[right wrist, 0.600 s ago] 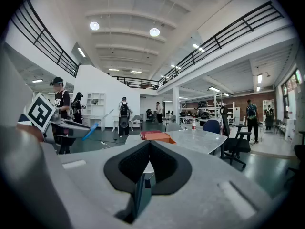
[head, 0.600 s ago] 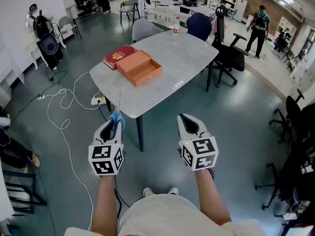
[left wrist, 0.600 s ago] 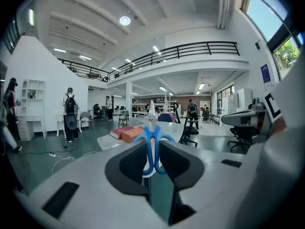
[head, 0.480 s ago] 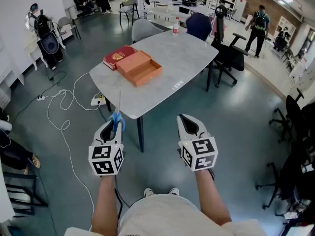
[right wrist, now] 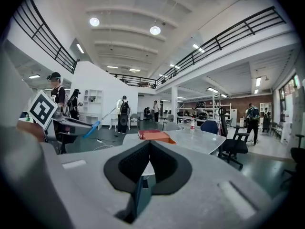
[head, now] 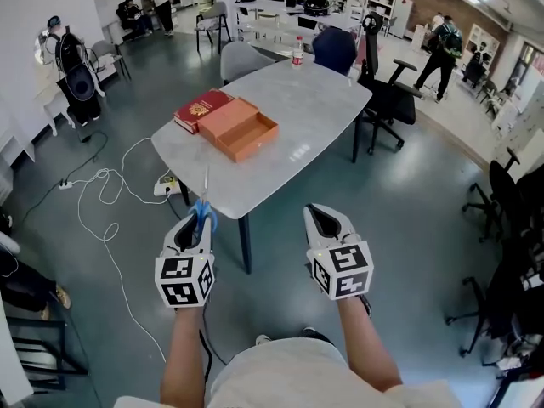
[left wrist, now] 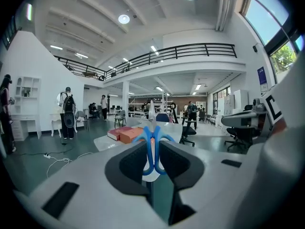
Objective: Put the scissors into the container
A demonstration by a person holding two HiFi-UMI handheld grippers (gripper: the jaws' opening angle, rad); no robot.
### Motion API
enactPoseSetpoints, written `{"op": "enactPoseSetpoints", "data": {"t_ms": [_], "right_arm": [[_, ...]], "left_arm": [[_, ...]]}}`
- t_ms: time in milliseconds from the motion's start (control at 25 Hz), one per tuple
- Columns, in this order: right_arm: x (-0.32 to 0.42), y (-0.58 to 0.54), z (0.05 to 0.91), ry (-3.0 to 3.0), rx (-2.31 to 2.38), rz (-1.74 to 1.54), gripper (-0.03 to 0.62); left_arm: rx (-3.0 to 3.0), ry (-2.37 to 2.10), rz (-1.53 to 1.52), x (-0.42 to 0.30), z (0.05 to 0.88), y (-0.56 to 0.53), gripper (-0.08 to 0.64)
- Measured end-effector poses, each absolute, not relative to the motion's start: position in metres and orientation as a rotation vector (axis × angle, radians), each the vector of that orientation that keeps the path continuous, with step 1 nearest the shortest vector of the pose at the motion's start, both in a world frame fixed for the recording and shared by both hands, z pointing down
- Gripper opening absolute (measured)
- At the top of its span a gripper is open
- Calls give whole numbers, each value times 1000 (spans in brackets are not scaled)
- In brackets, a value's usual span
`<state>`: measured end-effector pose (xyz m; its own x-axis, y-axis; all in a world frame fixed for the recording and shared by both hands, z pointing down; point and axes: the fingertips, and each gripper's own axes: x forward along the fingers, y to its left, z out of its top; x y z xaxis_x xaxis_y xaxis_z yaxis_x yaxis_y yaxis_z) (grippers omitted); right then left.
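Blue-handled scissors (head: 203, 209) sit clamped in my left gripper (head: 197, 221), handles between the jaws and blades pointing up toward the table; in the left gripper view the scissors (left wrist: 152, 144) stand upright between the pads. The container, an open orange box (head: 246, 128), rests on the grey table (head: 314, 100), well ahead of both grippers. It also shows as the orange box (left wrist: 131, 135) and the orange box (right wrist: 157, 136). My right gripper (head: 325, 219) hangs level with the left, jaws closed together with nothing in them.
A red book (head: 197, 109) lies against the box's far left side. A bottle (head: 297, 52) stands at the table's far edge. Office chairs (head: 387, 92) flank the table. White cables and a power strip (head: 164, 186) trail over the floor at left. People stand in the background.
The view has shifted slightly forward, so the table sits a little lower and nearer in frame. Both grippers keep their hold and their spacing.
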<state>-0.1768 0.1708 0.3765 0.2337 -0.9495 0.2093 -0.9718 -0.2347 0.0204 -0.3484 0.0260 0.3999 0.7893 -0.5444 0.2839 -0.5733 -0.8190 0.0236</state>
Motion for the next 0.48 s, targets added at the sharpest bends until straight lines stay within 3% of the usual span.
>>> {"op": "enactPoseSetpoints", "data": {"t_ms": [480], "right_arm": [[-135, 131, 394, -1889, 2316, 240, 5]], "left_arm": [[2855, -930, 429, -307, 414, -11, 80]]}}
